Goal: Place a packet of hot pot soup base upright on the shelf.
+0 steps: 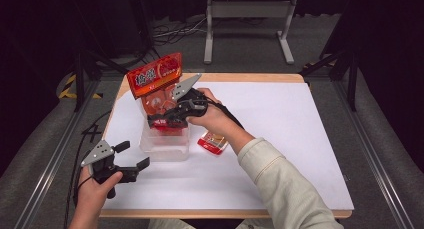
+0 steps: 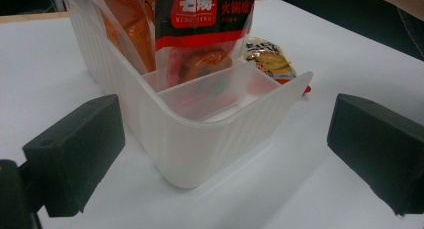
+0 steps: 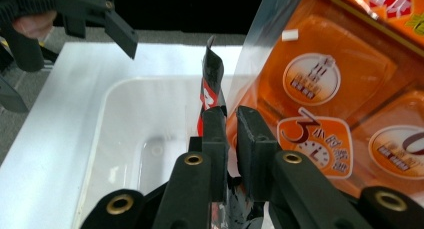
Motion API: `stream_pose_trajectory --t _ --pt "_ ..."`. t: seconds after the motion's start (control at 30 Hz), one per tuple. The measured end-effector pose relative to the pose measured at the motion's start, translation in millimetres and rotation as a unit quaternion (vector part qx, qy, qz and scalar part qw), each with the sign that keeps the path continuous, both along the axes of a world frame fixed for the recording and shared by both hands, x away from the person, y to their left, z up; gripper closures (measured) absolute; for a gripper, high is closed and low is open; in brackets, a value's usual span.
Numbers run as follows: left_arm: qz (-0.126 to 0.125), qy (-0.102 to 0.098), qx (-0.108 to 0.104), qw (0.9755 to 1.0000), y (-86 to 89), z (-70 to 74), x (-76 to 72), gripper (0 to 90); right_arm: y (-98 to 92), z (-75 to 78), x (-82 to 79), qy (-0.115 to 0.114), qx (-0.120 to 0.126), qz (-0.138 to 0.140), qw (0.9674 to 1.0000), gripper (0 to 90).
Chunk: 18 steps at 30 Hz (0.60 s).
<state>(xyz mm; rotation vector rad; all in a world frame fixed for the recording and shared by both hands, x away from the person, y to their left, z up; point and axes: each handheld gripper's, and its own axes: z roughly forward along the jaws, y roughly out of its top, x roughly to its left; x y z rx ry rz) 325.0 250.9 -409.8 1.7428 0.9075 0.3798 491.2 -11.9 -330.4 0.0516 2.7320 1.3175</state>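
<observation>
**Asker:** Packet [image 3: 212, 96] with the black and red wrapper — where is it, and how is the right hand placed?

**Watcher:** It stands on edge in the clear plastic bin [image 1: 165, 148], between the jaws of the right gripper [image 1: 162, 120]. In the high view the right forearm reaches in from the lower right, sleeve over the white table sheet [image 1: 300, 139], with the hand [image 1: 210, 114] over the bin and the gripper aimed leftward and down into it.

**Asker:** Are those jaws clamped on it?

**Watcher:** Nearly together, with a narrow gap. The packet's edge runs up between them; I cannot tell whether the pads press on it.

**Asker:** Which way does the packet run?

**Watcher:** Its long axis is roughly upright, top curling a little, flat face toward the big orange bag [image 1: 156, 79] that leans just beside it in the bin.

**Asker:** And the other hand?

**Watcher:** The left hand [image 1: 95, 189] sits near the table's front left corner. The left gripper [image 1: 132, 156] has its jaws spread wide, pointing at the bin's near end, apart from it. A small sachet [image 1: 214, 141] lies on the sheet just beside the bin.
</observation>
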Motion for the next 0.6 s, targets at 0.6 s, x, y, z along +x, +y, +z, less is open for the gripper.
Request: stream_pose_trajectory --t 0.6 --pt "0.002 0.002 -0.002 1.0 -0.3 -0.5 0.9 2.8 -21.5 9.3 1.2 0.061 0.066 -0.046 0.9949 47.8"
